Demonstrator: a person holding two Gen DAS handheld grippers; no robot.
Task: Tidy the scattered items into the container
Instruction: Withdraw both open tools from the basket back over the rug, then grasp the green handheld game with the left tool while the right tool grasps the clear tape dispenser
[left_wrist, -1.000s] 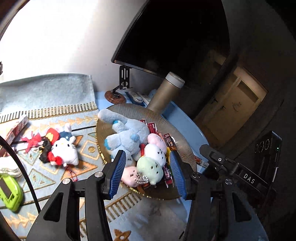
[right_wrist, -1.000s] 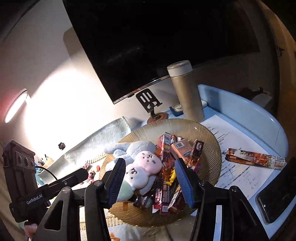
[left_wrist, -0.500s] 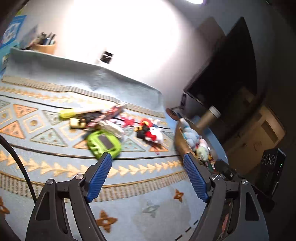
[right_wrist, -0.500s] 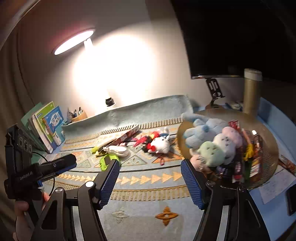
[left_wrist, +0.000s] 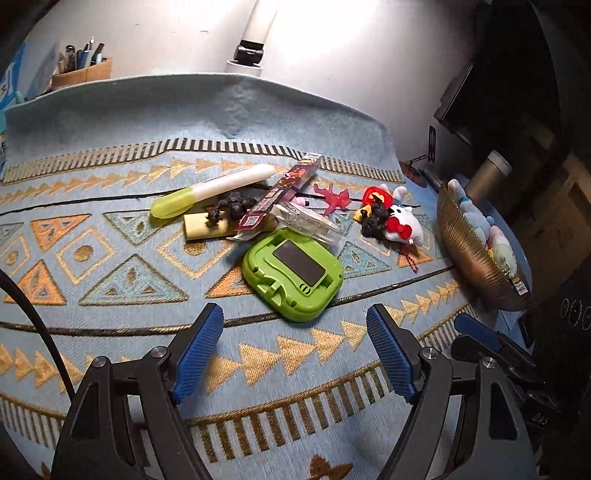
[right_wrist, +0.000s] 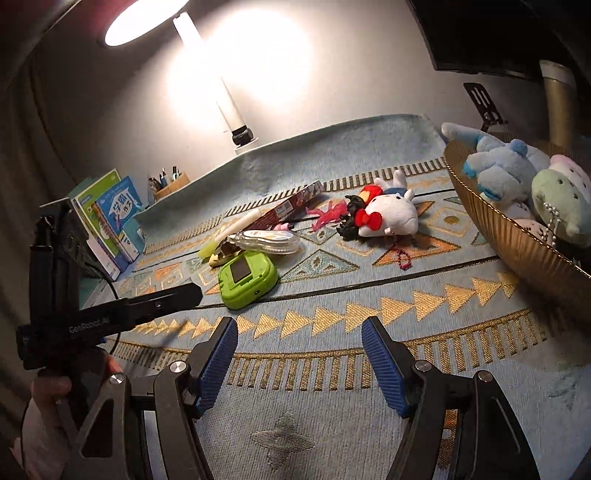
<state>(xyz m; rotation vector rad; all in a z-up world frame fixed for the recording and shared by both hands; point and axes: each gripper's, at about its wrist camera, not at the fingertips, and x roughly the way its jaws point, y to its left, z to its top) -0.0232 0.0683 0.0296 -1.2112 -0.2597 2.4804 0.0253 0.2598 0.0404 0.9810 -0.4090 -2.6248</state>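
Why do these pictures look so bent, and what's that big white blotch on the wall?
Both views are fisheye, so the rug's straight stripes bow. In the right wrist view the desk lamp burns a glaring patch onto the wall; the dark monitor corner stays murky. In the left wrist view the right side falls into shadow beyond the bowl.

"GenRobot.AI" stands in pale letters along the dark body of the left hand-held gripper (right_wrist: 181, 293), seen from the right wrist. "DAS" shows faintly on the black housing of the right hand-held gripper (left_wrist: 476, 330) in the left wrist view. A blue book (right_wrist: 118, 214) bears large Chinese characters, too blurred to read. The red box (left_wrist: 284, 194) carries a QR code; its print is illegible.
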